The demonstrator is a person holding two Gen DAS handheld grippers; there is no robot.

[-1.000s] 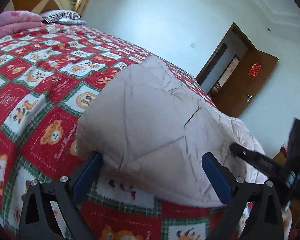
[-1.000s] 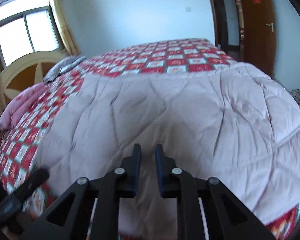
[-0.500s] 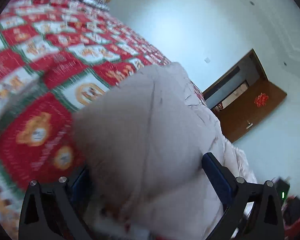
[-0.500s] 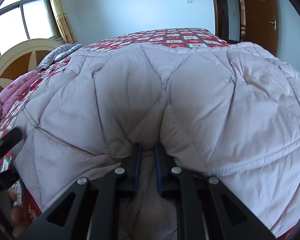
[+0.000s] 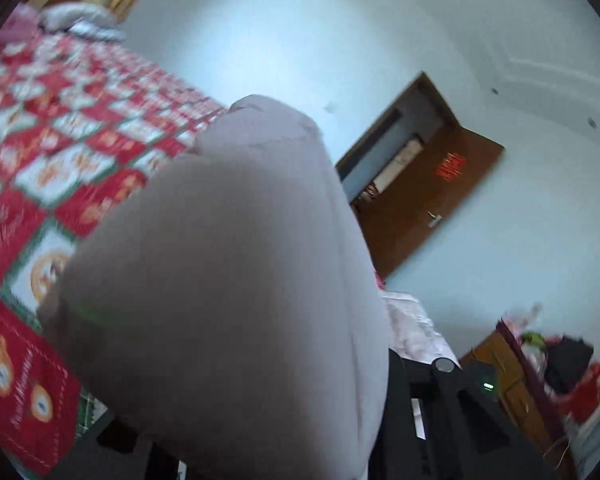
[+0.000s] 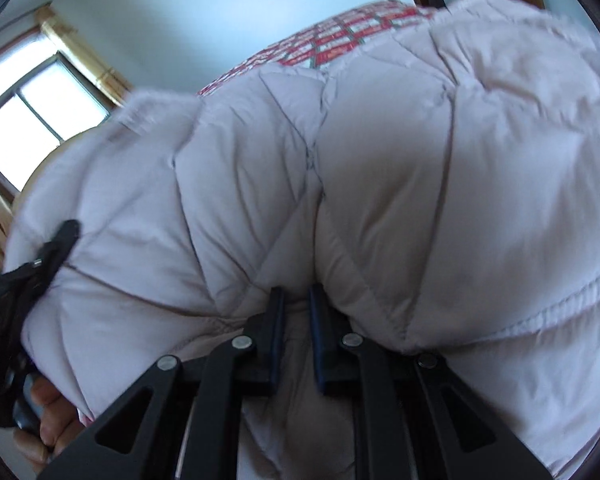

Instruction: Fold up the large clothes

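On the bed (image 5: 40, 168) with its red patchwork cover, we grip a pale quilted coat (image 6: 380, 184) at two places. Our right tool (image 6: 296, 312) pinches a fold at the coat's near edge; our left tool (image 6: 56, 248), jaws just closed, clamps the coat's left corner, raised above the bed.

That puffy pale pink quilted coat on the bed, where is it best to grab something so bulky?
Probably at its bottom edge, coming from the near bedside. The pale pink quilted coat thins to flat fabric there, and the right gripper already pinches that edge. The left gripper, whose jaws have just been closing, holds the coat's left end.
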